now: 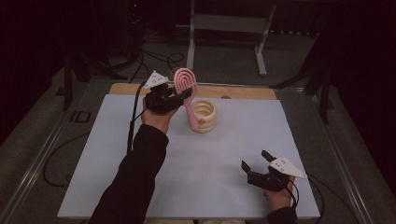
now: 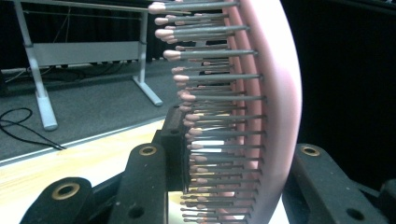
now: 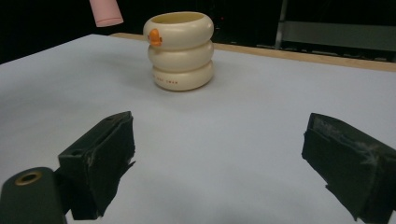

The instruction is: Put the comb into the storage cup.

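Your left hand-held gripper (image 1: 184,95) is clamped on the pink brush (image 1: 186,84) beside the cup (image 1: 204,115) — your right hand-held gripper (image 1: 256,160) rests apart on the tabletop (image 1: 224,154).

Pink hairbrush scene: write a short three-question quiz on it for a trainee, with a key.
1. Which claw holds the pink hairbrush: left or right?
2. True or false: the brush's handle end already sits inside the cream holder.
3. How do the jaws of the right claw stand, and what is between them?

Key:
1. The left claw, shut on the brush's bristled head.
2. False. In the right gripper view the handle end hangs in the air, up and to the left of the holder's rim.
3. Wide apart, with nothing between them; it sits low over the white table cover.
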`<control>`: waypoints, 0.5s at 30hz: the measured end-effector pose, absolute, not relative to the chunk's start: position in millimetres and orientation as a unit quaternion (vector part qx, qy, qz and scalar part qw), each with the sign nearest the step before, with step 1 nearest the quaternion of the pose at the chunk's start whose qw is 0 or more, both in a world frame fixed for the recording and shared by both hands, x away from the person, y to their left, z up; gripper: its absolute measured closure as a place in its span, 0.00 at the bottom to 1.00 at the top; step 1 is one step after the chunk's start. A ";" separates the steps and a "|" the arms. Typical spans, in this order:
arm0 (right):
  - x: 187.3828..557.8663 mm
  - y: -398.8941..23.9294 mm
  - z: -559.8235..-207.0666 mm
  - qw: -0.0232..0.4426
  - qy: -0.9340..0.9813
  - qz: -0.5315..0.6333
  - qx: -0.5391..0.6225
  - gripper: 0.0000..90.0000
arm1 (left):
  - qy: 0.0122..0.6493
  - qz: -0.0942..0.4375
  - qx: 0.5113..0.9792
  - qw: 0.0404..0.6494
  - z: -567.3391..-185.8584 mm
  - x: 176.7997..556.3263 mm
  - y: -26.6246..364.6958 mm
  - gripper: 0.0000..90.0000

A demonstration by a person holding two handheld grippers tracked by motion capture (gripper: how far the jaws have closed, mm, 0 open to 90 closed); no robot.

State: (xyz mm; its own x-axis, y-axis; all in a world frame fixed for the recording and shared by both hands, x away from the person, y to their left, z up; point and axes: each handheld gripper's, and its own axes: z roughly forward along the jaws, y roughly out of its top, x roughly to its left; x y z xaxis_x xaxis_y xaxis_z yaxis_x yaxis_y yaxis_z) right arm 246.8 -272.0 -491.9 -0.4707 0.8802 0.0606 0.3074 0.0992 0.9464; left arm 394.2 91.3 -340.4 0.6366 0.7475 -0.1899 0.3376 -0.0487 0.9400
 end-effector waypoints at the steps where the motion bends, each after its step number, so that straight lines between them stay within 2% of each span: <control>1: 247.1 -272.1 -492.2 0.276 0.687 0.515 0.432 0.10 | 0.385 0.179 0.702 0.572 -339.0 396.8 89.6 0.71; 15: 249.2 -274.8 -493.3 0.271 0.682 0.519 0.438 0.10 | 0.382 0.184 0.702 0.572 -328.8 407.3 76.9 0.71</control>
